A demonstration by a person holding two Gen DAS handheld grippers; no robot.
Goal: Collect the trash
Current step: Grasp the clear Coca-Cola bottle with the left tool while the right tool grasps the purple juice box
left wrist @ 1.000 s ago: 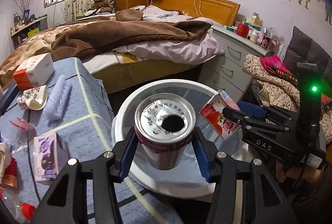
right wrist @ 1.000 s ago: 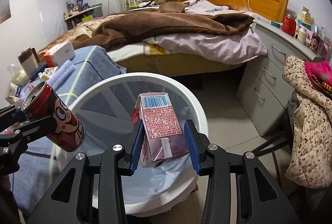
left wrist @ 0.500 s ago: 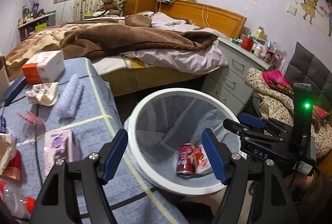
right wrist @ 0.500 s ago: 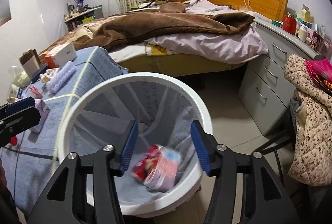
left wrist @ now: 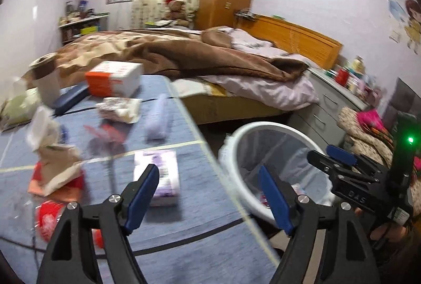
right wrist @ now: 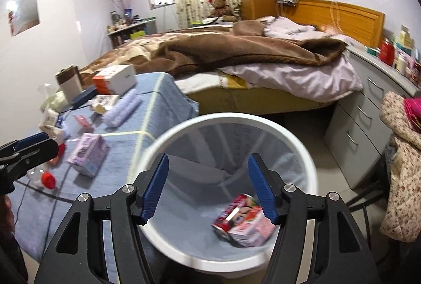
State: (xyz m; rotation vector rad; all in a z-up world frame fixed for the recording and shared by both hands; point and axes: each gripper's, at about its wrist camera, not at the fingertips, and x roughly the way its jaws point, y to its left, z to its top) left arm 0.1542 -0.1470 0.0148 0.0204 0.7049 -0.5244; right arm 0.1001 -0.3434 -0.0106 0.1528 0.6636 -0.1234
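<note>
Both grippers, left (left wrist: 209, 194) & right (right wrist: 208, 186), jaws just been opening, now wide, nothing btwn. Can (right wrist: 232, 210) + pink carton (right wrist: 252, 227) lie in white bin (right wrist: 294, 150). We judge next purple carton (left wrist: 161, 173), on table left of bin: light, crushable; grip flat sides.

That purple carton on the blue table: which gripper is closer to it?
Left. The left gripper hovers right over the purple carton; the right gripper hangs over the white bin beside the table.
</note>
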